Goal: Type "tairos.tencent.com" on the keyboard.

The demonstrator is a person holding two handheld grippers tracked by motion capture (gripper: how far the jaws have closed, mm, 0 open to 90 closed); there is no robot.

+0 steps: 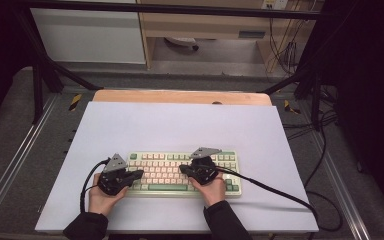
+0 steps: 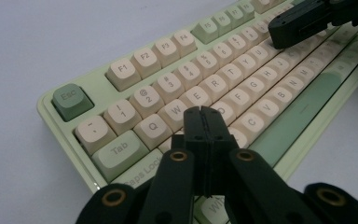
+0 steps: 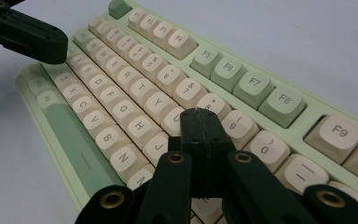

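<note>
In the high view a green and cream keyboard (image 1: 184, 173) lies square on the pale surface (image 1: 180, 125), near the person's edge, so both hands can reach every row without stretching. The left gripper (image 1: 139, 174) sits over the keyboard's left end and the right gripper (image 1: 182, 169) over its middle, each pointing inward toward the other. A cable trails from each, off to its own side, clear of the keys. A wooden board (image 1: 180, 96) shows beyond the far edge of the surface.

In the left gripper view the jaws are pressed together with nothing between them, making one narrow black tip (image 2: 204, 122). That suits poking a single key rather than picking anything up. The tip stands over the letter keys just right of W (image 2: 176, 111) and Q (image 2: 152, 125); whether it actually touches a cap I cannot tell. The Esc key (image 2: 70, 99) sits at the near corner, and the right gripper's closed tip (image 2: 284, 28) hangs over the number and upper letter rows farther along.

In the right gripper view the jaws are likewise closed flat against each other, empty, the tip (image 3: 201, 125) above the keys between 8 (image 3: 213, 105) and J (image 3: 158, 147). The left gripper's tip (image 3: 51, 44) hovers at the far left end of the keyboard. Both tools look set up like two typing fingers, one per half.
</note>
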